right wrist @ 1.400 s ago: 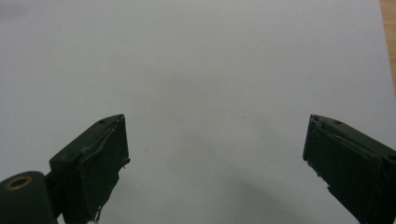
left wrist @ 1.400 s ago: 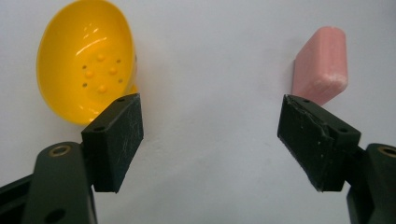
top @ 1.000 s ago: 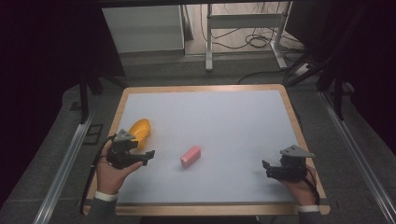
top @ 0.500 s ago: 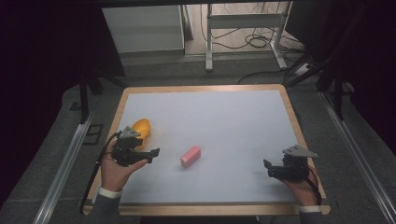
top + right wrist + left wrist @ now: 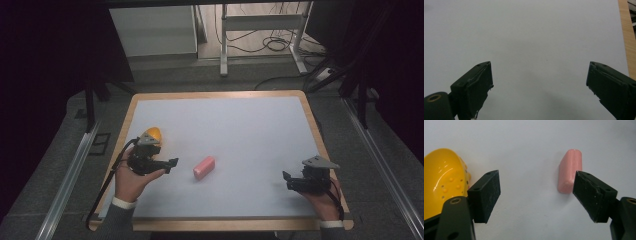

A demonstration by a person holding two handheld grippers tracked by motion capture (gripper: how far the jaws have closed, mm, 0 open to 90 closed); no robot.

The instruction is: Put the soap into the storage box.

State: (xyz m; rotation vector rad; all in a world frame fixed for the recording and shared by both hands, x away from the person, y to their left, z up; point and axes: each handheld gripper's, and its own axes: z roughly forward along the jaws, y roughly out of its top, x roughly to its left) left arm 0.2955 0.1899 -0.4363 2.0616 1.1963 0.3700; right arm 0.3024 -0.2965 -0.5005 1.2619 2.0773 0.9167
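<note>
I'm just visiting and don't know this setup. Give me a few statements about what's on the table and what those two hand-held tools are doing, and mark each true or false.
1. The pink block lies on the white table, between the two tools. True.
2. The left gripper is clamped on the pink block. False: in the left gripper view its jaws stand wide apart, with the block lying ahead of them, untouched.
3. A yellow object sits near the table's left edge, beside the left gripper. True.
4. The right gripper holds the yellow object. False: its jaws are open over bare table near the right edge.
5. The pink block is stacked on the yellow object. False: they lie apart on the table.
</note>
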